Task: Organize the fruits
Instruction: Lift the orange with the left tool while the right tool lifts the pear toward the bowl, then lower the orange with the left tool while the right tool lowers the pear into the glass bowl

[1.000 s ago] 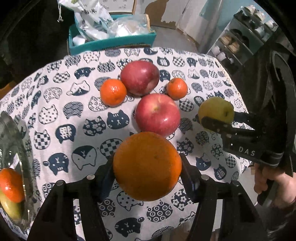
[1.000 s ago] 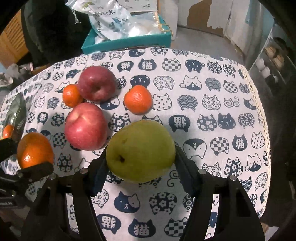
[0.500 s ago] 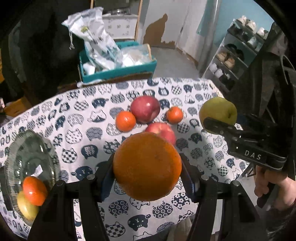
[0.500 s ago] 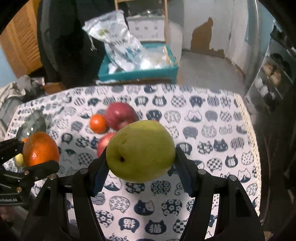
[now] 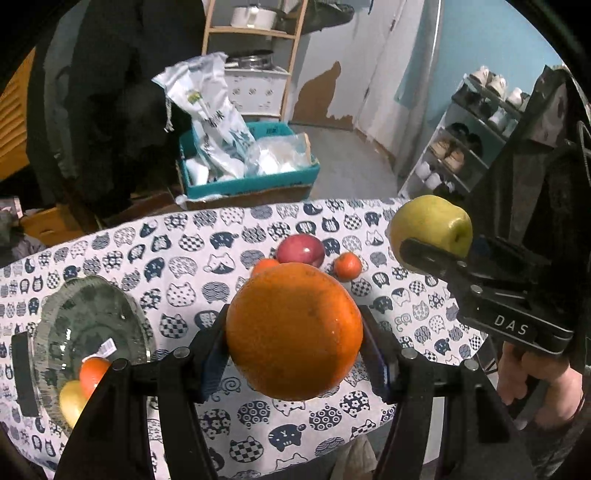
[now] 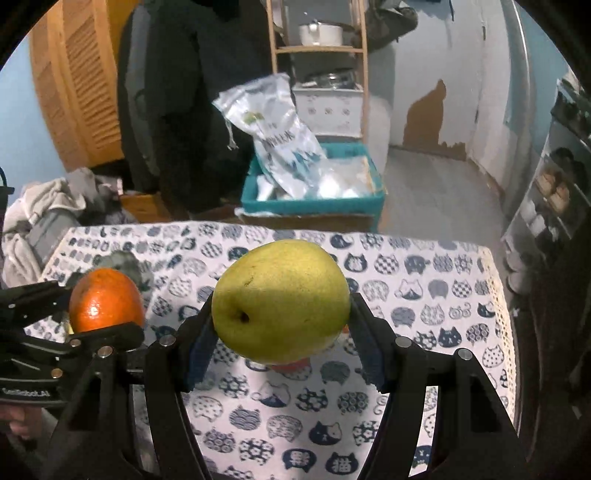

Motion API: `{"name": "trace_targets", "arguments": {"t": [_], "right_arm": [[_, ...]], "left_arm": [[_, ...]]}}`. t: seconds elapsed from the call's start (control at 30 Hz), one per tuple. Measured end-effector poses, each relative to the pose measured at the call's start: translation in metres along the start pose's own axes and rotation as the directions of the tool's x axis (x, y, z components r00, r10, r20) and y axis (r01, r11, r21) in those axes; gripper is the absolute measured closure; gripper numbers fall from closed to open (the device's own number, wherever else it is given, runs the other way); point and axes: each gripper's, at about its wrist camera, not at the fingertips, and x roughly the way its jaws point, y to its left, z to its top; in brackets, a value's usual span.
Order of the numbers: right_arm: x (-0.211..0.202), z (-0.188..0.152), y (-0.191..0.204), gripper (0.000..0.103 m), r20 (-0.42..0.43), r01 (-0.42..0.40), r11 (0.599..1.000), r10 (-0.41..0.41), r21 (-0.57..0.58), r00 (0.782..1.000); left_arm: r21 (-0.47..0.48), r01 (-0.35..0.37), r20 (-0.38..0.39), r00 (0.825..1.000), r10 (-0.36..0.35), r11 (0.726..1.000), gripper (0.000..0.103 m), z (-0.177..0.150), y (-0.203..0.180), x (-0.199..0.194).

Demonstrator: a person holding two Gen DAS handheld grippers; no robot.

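Two fruits aloft: orange (image 5: 293, 332) (pear (image 6: 280, 301))

This is a lived-in home room: a table with a cat-print tablecloth (image 5: 184, 258) stands near, a shoe rack (image 5: 469, 144) on the right, a wooden shelf with a white pot (image 6: 320, 33) far behind, a louvered wooden door (image 6: 81, 81) on the left, and peeling wall paint (image 6: 432, 118).

Blue walls w/ peeling paint (image 5: 325, 88), grey floor (image 6: 436, 184), shoe rack (image 5: 469, 136), wood shelf (image 6: 317, 48).
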Motion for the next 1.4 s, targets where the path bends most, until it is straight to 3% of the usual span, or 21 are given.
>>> {"name": "trace_targets", "arguments": {"t": [0.57,1.07,1.4], "right_arm": [[-0.007,0.027,0.061,0.037,0.065,-0.069,0.994,0.075,-0.082,0.995],[0.013,0.043,0.121,0.037,0.045,-0.133,0.980,0.141,-0.148,0.989],[0.044,0.045,0.173,0.037,-0.012,-0.190,0.960,0.192,-0.206,0.981]], "left_arm": [[-0.083,-0.028,0.065,0.997,0.033,0.996,0.038,-0.001,0.049,-0.037],[-0.177,-0.077,0.090,0.992,0.094,0.981,0.038,-0.014,0.112,-0.062],[-0.274,-0.123,0.070,0.987,0.147,0.954,0.038,-0.030,0.170,-0.066]]}}
